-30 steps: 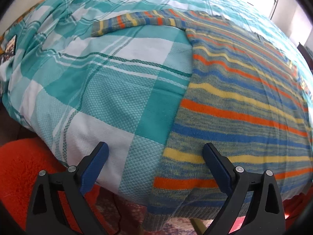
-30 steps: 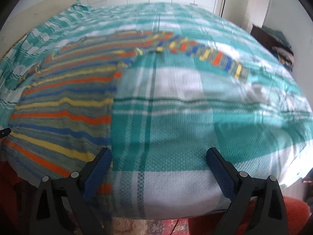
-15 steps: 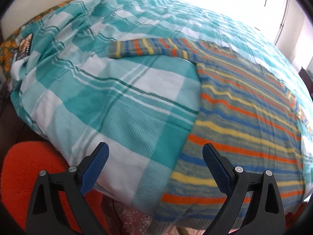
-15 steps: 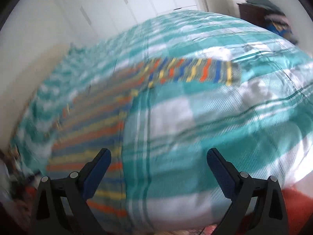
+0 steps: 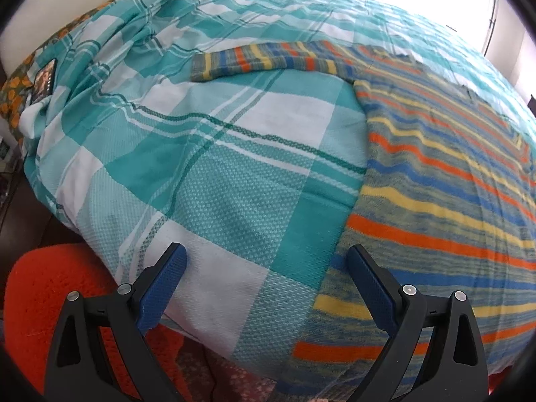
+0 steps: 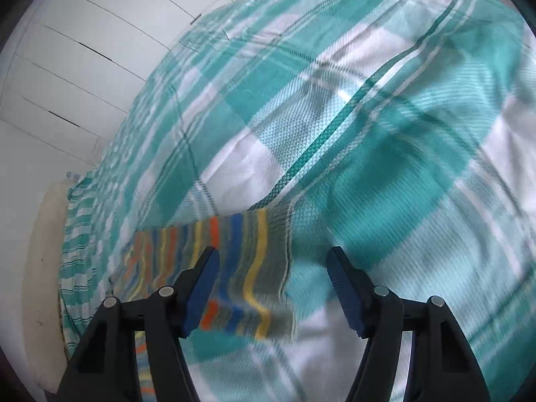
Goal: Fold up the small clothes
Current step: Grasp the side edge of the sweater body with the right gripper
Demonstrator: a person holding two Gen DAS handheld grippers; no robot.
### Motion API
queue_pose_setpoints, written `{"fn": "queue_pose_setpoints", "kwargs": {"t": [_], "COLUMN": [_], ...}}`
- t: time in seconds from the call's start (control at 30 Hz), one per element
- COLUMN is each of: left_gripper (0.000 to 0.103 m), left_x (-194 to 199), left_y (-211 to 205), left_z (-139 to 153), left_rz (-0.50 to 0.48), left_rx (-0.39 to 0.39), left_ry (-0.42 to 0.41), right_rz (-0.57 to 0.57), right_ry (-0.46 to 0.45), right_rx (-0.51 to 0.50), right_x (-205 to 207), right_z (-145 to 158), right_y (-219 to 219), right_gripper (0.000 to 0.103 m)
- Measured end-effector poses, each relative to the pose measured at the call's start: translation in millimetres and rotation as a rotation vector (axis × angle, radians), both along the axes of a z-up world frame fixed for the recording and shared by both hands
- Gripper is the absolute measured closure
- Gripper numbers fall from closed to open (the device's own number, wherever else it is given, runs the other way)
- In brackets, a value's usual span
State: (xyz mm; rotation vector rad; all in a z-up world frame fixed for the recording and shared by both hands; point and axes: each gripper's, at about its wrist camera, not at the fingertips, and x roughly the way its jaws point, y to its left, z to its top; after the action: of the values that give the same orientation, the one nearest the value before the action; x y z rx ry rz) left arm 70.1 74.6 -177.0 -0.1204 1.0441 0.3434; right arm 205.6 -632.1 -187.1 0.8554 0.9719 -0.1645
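A striped knit sweater (image 5: pixel 445 201) in grey-green, blue, orange and yellow lies flat on the bed, its body at the right of the left wrist view and one sleeve (image 5: pixel 268 58) stretched out to the left. My left gripper (image 5: pixel 266 258) is open and empty, low at the bed's near edge beside the sweater's hem. In the right wrist view the other sleeve's cuff end (image 6: pixel 241 268) lies just below my right gripper (image 6: pixel 273 261), which is open and empty, with the cuff edge between its jaws. That view is blurred.
The bed is covered by a teal and white checked bedspread (image 5: pixel 207 154), which also shows in the right wrist view (image 6: pixel 385 134). An orange rug (image 5: pixel 47 301) lies on the floor at the bed's near left. White cupboard doors (image 6: pixel 67 67) stand behind the bed.
My right gripper has swung fast from the bed's near edge over to the sleeve's cuff end and tilted. My left gripper has shifted only slightly. Both stay open.
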Motion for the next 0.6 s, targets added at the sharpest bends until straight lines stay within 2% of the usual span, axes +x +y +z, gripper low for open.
{"fn": "queue_pose_setpoints", "kwargs": {"t": [0.07, 0.13, 0.17, 0.23, 0.33, 0.4, 0.5, 0.6], "left_gripper": [0.006, 0.005, 0.005, 0.005, 0.005, 0.005, 0.005, 0.005], "left_x": [2, 4, 5, 7, 8, 7, 7, 8], "left_y": [-1, -2, -2, -2, -2, -2, -1, 1], "left_z": [-2, -4, -5, -5, -5, -5, -4, -3], "left_rz": [0.003, 0.009, 0.012, 0.015, 0.015, 0.012, 0.013, 0.012], "left_rx": [0.003, 0.0, -0.003, -0.009, -0.011, -0.015, -0.031, -0.051], "left_ry": [0.009, 0.014, 0.013, 0.011, 0.007, 0.004, -0.002, -0.011], "right_rz": [0.011, 0.019, 0.02, 0.013, 0.016, 0.045, 0.149, 0.292], "right_ry": [0.031, 0.036, 0.046, 0.035, -0.044, -0.135, -0.247, -0.317], "right_rx": [0.004, -0.017, 0.022, 0.062, -0.054, -0.127, -0.175, -0.172], "right_x": [11, 18, 19, 18, 16, 20, 35, 63], "right_z": [-10, -13, -17, -17, 17, 55, 115, 165], "right_y": [2, 0, -4, -10, -3, 14, 63, 139], "right_gripper": [0.037, 0.067, 0.099, 0.1, 0.1, 0.1, 0.1, 0.1]}}
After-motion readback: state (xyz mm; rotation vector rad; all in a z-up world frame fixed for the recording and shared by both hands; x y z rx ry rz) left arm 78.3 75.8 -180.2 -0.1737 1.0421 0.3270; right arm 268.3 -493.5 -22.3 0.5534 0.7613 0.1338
